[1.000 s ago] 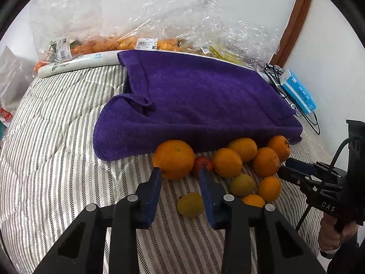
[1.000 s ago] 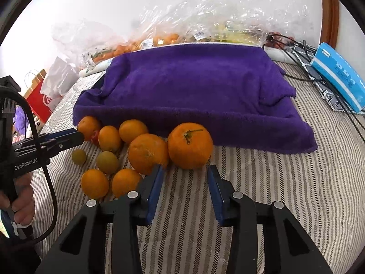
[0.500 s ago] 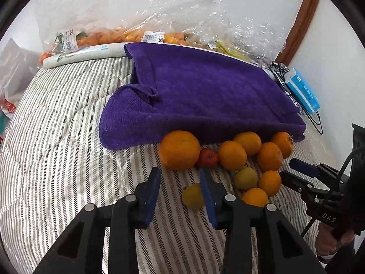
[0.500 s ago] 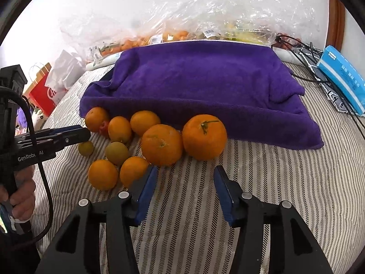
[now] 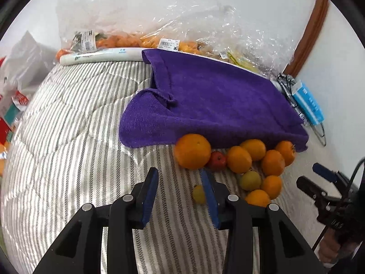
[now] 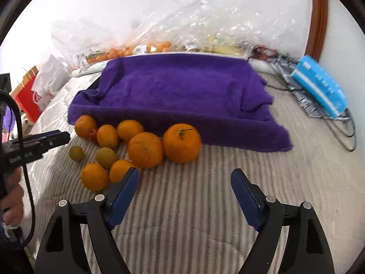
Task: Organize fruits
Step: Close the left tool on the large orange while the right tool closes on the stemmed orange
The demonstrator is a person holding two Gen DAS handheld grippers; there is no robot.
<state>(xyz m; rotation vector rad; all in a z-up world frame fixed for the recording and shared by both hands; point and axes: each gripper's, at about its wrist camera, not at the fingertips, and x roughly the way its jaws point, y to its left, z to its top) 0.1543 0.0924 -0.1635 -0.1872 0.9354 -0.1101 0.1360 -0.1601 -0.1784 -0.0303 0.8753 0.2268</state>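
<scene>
A pile of fruit lies on the striped bedcover along the front edge of a purple towel (image 5: 216,105) (image 6: 180,96). It holds two large oranges (image 6: 145,149) (image 6: 182,142), several smaller oranges, a small red fruit (image 5: 216,159) and two yellow-green fruits (image 6: 76,153) (image 6: 105,157). My left gripper (image 5: 179,173) hovers just left of the pile, its jaws opening a little with nothing between them; its right finger partly hides one yellow-green fruit (image 5: 198,194). My right gripper (image 6: 185,172) sits in front of the large oranges, jaws opening wide and empty.
Clear plastic bags of oranges (image 5: 136,42) and a white roll (image 5: 102,54) lie behind the towel by the wall. A blue pack (image 6: 319,84) and dark cables (image 6: 342,123) lie at the right. Red and white bags (image 6: 29,96) stand off the bed's left side.
The right gripper's jaws have spread far apart and it has drawn back a little from the large oranges. The left gripper's jaws are slightly wider, and the pile now sits further right in its view.
</scene>
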